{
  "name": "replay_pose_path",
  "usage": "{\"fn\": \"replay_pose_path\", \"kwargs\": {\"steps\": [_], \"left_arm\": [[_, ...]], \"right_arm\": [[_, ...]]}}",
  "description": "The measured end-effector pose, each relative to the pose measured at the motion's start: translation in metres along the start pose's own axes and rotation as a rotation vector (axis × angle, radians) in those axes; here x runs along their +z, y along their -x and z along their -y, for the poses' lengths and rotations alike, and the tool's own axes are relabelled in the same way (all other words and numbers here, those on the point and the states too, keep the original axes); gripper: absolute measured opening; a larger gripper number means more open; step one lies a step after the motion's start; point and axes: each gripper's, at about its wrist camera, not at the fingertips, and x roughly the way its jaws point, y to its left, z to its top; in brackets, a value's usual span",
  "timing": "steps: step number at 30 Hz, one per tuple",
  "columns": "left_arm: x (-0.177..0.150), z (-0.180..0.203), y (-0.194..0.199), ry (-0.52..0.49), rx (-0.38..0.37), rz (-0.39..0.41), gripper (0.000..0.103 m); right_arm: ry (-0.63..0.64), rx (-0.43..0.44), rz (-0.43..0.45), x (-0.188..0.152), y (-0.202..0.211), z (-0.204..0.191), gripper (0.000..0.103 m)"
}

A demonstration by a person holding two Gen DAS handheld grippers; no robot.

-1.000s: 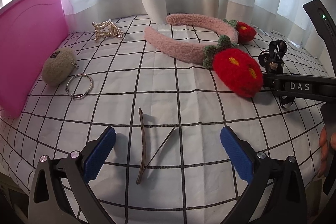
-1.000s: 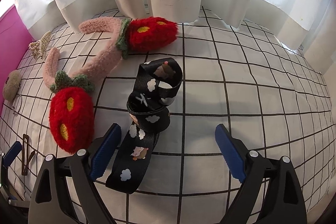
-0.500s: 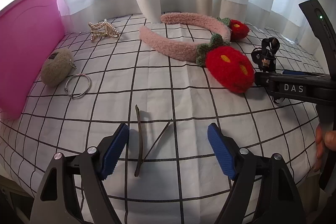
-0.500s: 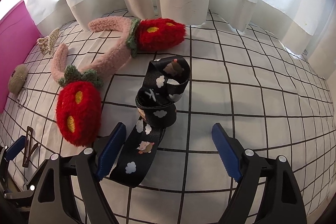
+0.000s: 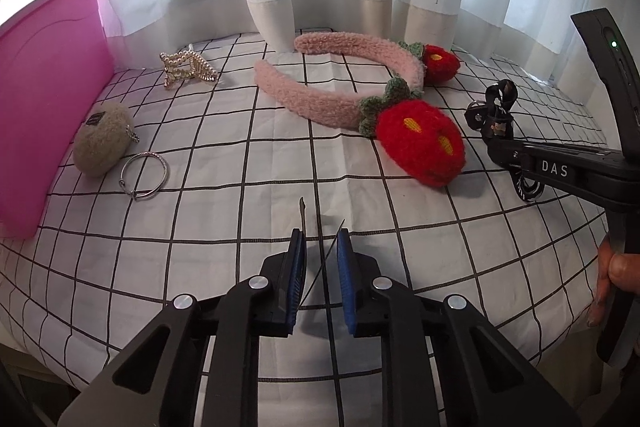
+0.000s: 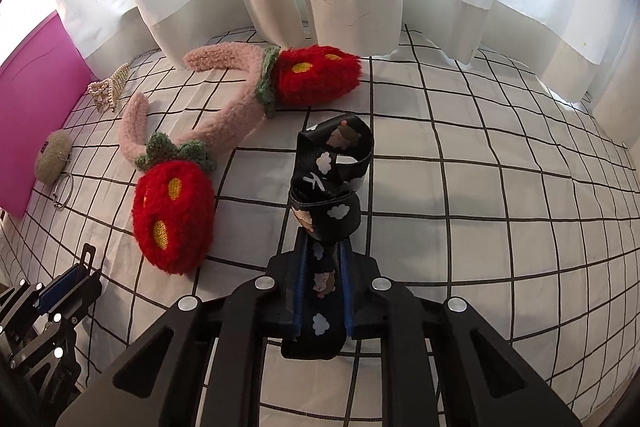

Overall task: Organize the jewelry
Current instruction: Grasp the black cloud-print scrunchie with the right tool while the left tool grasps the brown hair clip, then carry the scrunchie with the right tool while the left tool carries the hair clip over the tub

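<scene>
Left gripper (image 5: 320,247) enters from the bottom centre of its frame, angled downward; jaws drawn close together, blue pads (image 5: 294,275) pressing on a thin clip (image 5: 303,217). Right gripper (image 6: 323,259) likewise enters from bottom centre, angled downward; jaws closed on a black strap (image 6: 326,195) running between the pads. A hand (image 5: 612,279) at the right edge of the left view grips the right gripper's handle.

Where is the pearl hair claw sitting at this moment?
In the left wrist view the pearl hair claw lies far left on the checked cloth, between the pink box and the headband.
</scene>
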Motion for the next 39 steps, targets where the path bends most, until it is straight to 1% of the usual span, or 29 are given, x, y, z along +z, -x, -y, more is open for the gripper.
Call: {"fn": "replay_pose_path", "kwargs": {"steps": [5, 12, 17, 21, 26, 31, 35, 38, 39], "left_arm": [[0.015, -0.013, 0.019, 0.02, 0.009, 0.042, 0.017], [0.048, -0.029, 0.055, 0.033, 0.005, 0.119, 0.017], [0.075, -0.043, 0.088, 0.05, -0.002, 0.197, 0.017], [0.095, -0.062, 0.115, 0.083, -0.012, 0.266, 0.017], [0.119, -0.101, 0.154, 0.136, 0.015, 0.35, 0.017], [0.132, -0.163, 0.185, 0.208, 0.115, 0.391, 0.017], [0.133, -0.222, 0.198, 0.27, 0.221, 0.379, 0.017], [0.133, -0.267, 0.197, 0.315, 0.296, 0.336, 0.018], [0.133, -0.282, 0.195, 0.335, 0.306, 0.319, 0.018]], "right_arm": [[-0.016, 0.006, 0.012, -0.002, 0.015, 0.005, 0.013], [-0.014, 0.022, 0.056, 0.008, 0.052, 0.002, 0.013], [0.009, 0.028, 0.113, 0.023, 0.087, -0.011, 0.013], [0.05, 0.049, 0.174, 0.043, 0.119, -0.036, 0.013], [0.135, 0.13, 0.264, 0.076, 0.154, -0.089, 0.013], [0.235, 0.261, 0.337, 0.114, 0.171, -0.163, 0.013], [0.329, 0.38, 0.355, 0.139, 0.171, -0.238, 0.013], [0.416, 0.465, 0.351, 0.156, 0.167, -0.299, 0.013], [0.444, 0.49, 0.343, 0.16, 0.164, -0.319, 0.013]]}}
